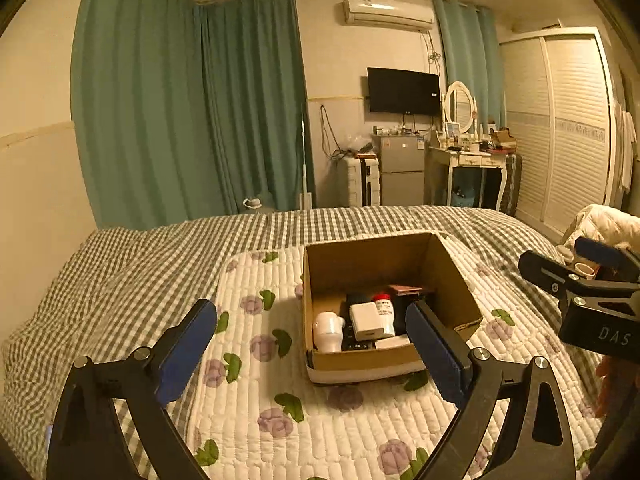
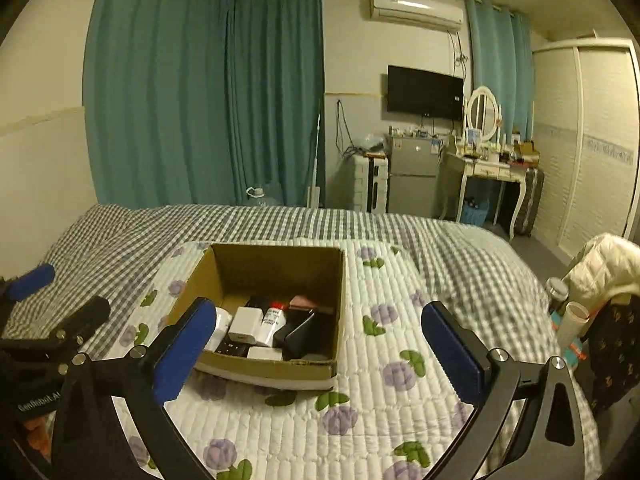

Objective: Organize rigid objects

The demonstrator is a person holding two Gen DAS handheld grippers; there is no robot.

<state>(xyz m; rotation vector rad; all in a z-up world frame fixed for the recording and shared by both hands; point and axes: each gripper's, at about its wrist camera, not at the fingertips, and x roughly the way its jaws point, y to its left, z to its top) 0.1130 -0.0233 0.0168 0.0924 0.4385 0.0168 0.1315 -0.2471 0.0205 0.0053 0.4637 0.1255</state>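
Note:
An open cardboard box (image 1: 456, 280) (image 2: 256, 362) sits on a white flowered quilt on the bed. Inside lie a white charger block (image 1: 365, 320) (image 2: 245, 325), a white bottle with a red cap (image 1: 385, 309) (image 2: 273, 319), a white rounded device (image 1: 328, 330), a black remote (image 2: 234, 347), a pink flat item (image 1: 404, 289) (image 2: 303, 302) and a dark case (image 2: 299, 334). My left gripper (image 1: 312, 340) is open and empty, hovering in front of the box. My right gripper (image 2: 314, 344) is open and empty, just right of the box.
The quilt (image 1: 280, 400) (image 2: 400, 400) lies over a grey checked bedspread (image 1: 120, 272). A chair with a white jacket (image 2: 604, 264) and bottles stands at the right bedside. A fridge, dresser and wardrobe stand beyond the bed's foot.

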